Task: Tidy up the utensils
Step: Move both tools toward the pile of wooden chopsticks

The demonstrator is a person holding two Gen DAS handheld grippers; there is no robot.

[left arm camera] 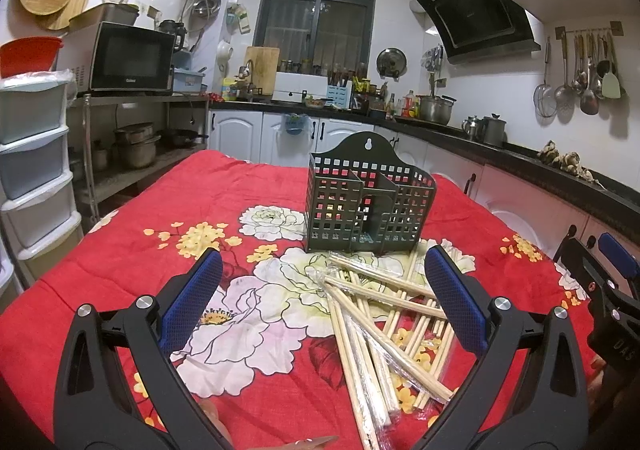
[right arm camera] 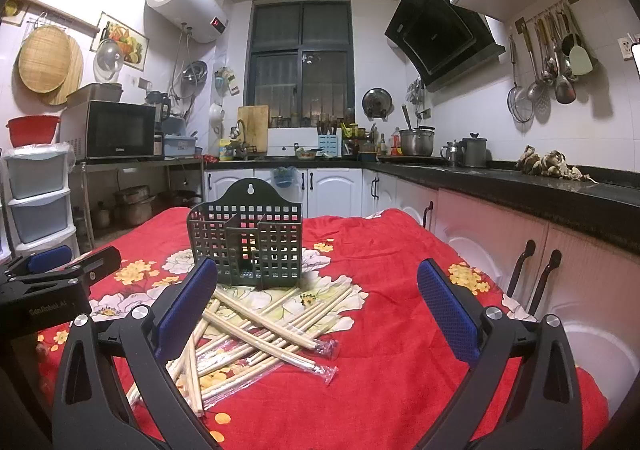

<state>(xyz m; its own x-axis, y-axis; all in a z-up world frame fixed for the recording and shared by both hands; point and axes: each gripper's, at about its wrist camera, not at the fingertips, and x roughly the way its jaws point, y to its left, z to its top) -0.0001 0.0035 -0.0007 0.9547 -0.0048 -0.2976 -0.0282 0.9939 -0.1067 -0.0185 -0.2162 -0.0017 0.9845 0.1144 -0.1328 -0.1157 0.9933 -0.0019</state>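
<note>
Left hand-held gripper (left arm camera: 324, 282) wide open, empty, above bench (left arm camera: 100, 270). Chopsticks (left arm camera: 380, 330) piled ahead between both grippers, in front of holder (left arm camera: 368, 201). Right hand-held gripper (right arm camera: 316, 282) wide open, empty, chopsticks near its left finger.

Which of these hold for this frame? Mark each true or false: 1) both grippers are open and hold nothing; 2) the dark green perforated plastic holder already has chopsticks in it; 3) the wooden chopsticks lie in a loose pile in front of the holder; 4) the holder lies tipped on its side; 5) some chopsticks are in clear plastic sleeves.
1) True: the left gripper and the right gripper are both open and hold nothing.
2) False: the dark green perforated plastic holder shows no chopsticks in its compartments.
3) True: the wooden chopsticks are piled crisscross on the red floral cloth.
4) False: it stands upright.
5) True: clear plastic sleeves show at the ends.
</note>
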